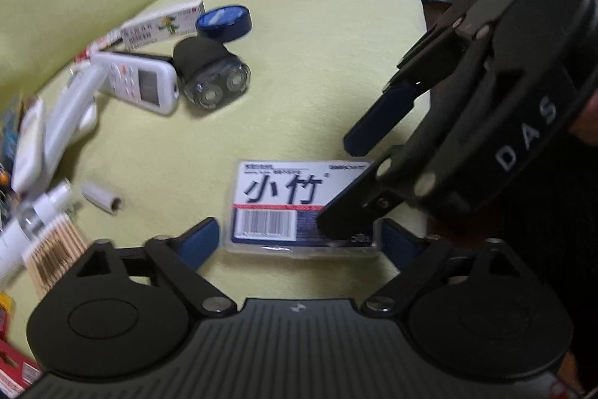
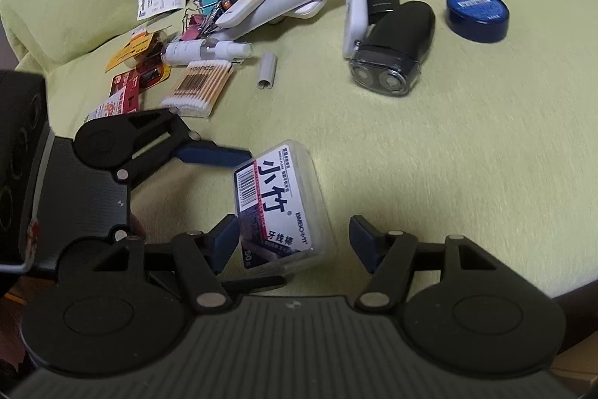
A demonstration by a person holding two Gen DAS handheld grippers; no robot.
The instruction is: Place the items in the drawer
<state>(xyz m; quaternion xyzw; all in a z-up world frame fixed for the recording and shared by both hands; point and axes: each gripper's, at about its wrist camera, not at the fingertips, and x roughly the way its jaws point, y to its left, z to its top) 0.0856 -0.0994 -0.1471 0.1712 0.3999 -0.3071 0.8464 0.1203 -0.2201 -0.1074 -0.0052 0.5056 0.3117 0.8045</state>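
Clear plastic floss-pick box point(image 2: 278, 208) lies on the green cushion point(image 2: 429, 156), between the wide-spread fingers of both the left gripper point(image 1: 301, 240) and right gripper point(image 2: 295, 242). Crowded together, they may collide or nudge the slick case away.

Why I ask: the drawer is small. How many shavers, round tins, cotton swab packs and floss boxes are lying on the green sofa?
Shaver, black: 1
Round tin, blue: 1
Cotton swab pack: 1
Floss box, clear: 1
Total: 4
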